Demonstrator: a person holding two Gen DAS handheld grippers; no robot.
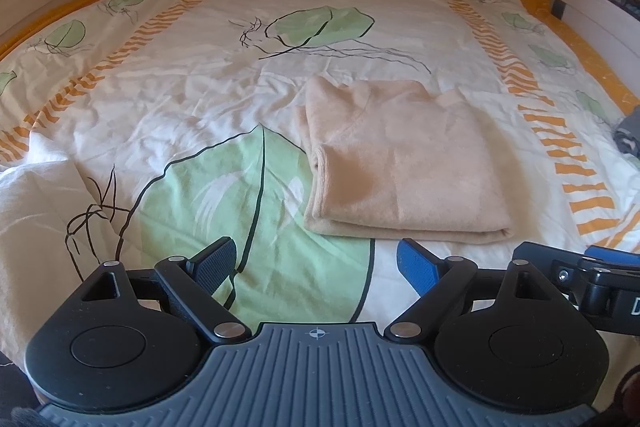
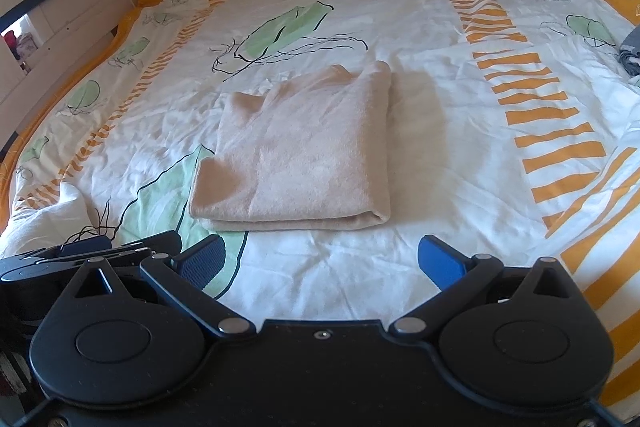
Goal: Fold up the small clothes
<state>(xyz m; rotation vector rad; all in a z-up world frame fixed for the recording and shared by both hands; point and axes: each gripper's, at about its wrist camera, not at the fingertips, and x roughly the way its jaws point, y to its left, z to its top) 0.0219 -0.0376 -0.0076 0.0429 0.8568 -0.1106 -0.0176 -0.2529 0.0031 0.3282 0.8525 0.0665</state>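
Left wrist view has the folded beige fleece garment (image 1: 400, 163) lying flat on the bed's white duvet with green leaves and orange stripes (image 1: 160, 87), just past the left gripper (image 1: 316, 267), a bit to its right. Jaws spread wide, nothing in them. Right gripper (image 2: 320, 263) is the same: wide and empty, garment just beyond it. Some grey cloth (image 2: 632, 51) sits at the far right edge.

Both cameras look down and forward over the bed, close to the folded beige cloth (image 1: 404, 163). The left one sits a bit left of the cloth (image 2: 296, 151), the right one a bit right. Both see it.
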